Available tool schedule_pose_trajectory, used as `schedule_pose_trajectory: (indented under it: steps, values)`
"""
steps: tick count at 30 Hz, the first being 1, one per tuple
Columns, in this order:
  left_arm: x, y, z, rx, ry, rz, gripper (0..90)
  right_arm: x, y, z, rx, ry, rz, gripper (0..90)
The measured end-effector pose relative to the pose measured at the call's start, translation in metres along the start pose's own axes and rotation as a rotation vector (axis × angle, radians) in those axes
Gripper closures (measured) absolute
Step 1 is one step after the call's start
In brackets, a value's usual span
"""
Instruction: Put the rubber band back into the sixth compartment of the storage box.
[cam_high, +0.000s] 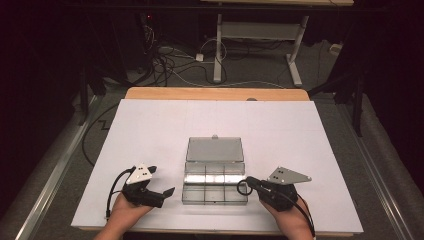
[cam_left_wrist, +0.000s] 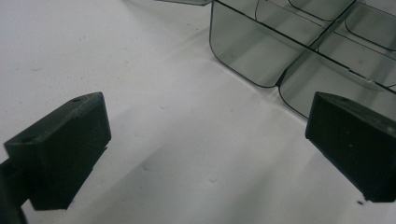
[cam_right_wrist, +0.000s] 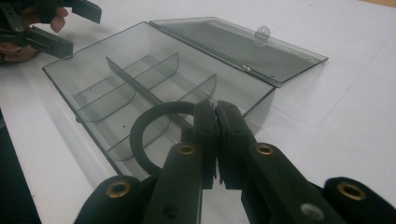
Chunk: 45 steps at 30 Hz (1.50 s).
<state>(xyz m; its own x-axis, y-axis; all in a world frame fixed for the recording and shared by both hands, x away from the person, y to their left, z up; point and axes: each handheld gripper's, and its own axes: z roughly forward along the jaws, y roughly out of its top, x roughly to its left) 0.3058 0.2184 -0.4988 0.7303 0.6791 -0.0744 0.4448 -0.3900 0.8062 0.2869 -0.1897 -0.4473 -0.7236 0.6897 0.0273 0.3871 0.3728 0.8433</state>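
Observation:
A clear grey compartment box (cam_high: 214, 201) lies open at the middle of the white table, its lid (cam_high: 215, 149) laid flat behind it. The compartments I can see hold nothing. My right gripper (cam_high: 248, 180) is at the box's near right corner, shut on a black rubber ring (cam_high: 238, 189). In the right gripper view the ring (cam_right_wrist: 136, 140) hangs left of the closed jaws (cam_right_wrist: 215, 109), above the box (cam_right_wrist: 259, 105). My left gripper (cam_high: 161, 181) stands open just left of the box. Its jaws (cam_left_wrist: 205, 121) are wide apart over bare table, with the box corner (cam_left_wrist: 243, 51) ahead.
The white table surface (cam_high: 150, 125) has free room on all sides of the box. The lid's small latch tab (cam_right_wrist: 262, 32) sticks up at its far edge. Cables and a desk frame (cam_high: 218, 45) are on the floor beyond the table.

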Motion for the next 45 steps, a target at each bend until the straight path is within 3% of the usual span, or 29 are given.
schedule_pose_trajectory:
  steps: [21, 45]
  values:
    - [0.000, 0.000, 0.000, 0.000, -0.001, 0.000, 0.0, 0.015, 0.002, 0.017, 0.030, 0.042, -0.035, 88.2]
    - [0.000, 0.000, 0.000, 0.001, -0.003, 0.000, 0.0, 0.018, 0.000, 0.027, 0.070, 0.021, -0.068, 87.8]
